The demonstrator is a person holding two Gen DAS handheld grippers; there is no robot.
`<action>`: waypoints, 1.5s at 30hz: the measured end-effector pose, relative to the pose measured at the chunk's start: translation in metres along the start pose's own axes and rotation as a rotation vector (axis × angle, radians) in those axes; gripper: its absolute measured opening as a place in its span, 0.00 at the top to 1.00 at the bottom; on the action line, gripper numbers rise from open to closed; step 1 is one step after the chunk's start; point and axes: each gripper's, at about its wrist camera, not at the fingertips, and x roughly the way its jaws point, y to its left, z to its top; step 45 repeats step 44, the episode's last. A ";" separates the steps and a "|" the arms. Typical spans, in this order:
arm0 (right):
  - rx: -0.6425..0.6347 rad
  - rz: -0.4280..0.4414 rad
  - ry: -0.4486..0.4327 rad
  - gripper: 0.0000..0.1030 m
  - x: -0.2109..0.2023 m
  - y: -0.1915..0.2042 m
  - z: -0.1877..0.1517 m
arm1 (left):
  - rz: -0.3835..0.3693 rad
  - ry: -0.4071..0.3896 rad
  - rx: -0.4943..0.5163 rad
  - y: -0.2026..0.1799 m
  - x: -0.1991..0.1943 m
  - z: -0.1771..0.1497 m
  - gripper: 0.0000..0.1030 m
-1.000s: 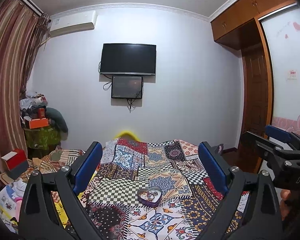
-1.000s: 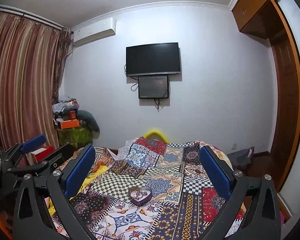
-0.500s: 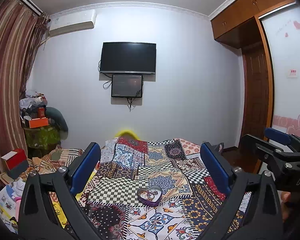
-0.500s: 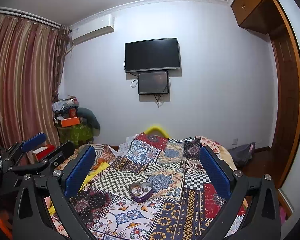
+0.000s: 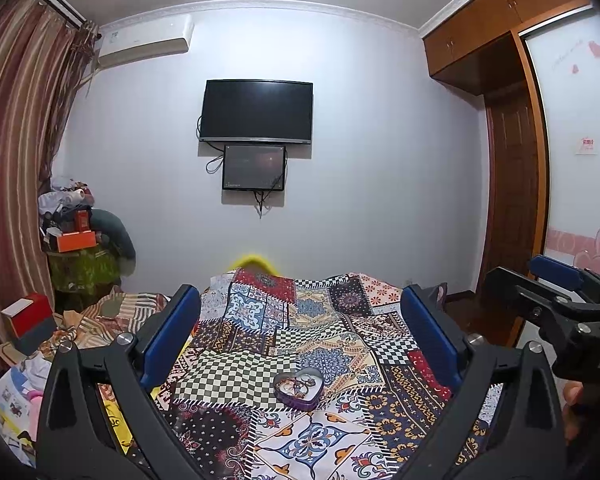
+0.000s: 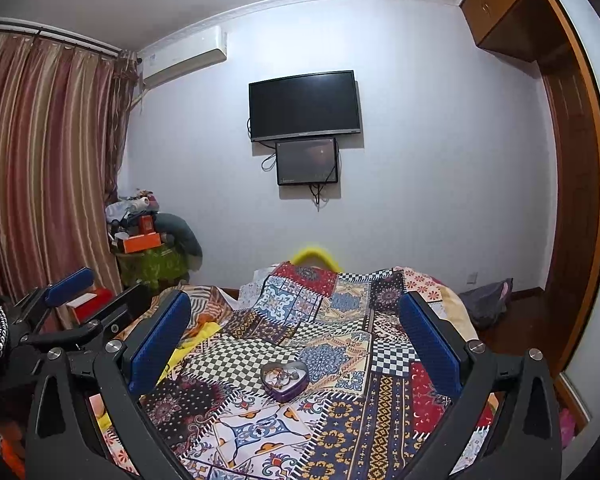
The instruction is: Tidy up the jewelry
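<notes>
Both grippers — left gripper (image 5: 300, 336) and right gripper (image 6: 296, 336) — hang released above the heart-shaped tin (image 5: 298, 388) — a clumsy descent could tip it on the soft bed (image 5: 340, 320), spilling jewelry.

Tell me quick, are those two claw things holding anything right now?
Left gripper: open, holding nothing.
Right gripper: open, holding nothing.

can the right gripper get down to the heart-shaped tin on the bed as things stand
Probably yes. The right gripper is open and empty, the heart-shaped tin lies uncovered on the patchwork quilt ahead between its fingers, and nothing stands between them.
</notes>
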 end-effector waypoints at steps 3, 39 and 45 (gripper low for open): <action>0.001 -0.002 -0.001 0.00 0.000 0.000 0.000 | -0.001 0.004 -0.003 0.001 0.001 -0.001 0.02; 0.020 -0.010 0.020 0.00 0.010 -0.004 -0.003 | -0.034 0.048 -0.011 0.005 0.018 -0.008 0.02; 0.025 -0.013 0.031 0.00 0.014 -0.005 -0.006 | -0.034 0.061 -0.013 0.006 0.025 -0.013 0.02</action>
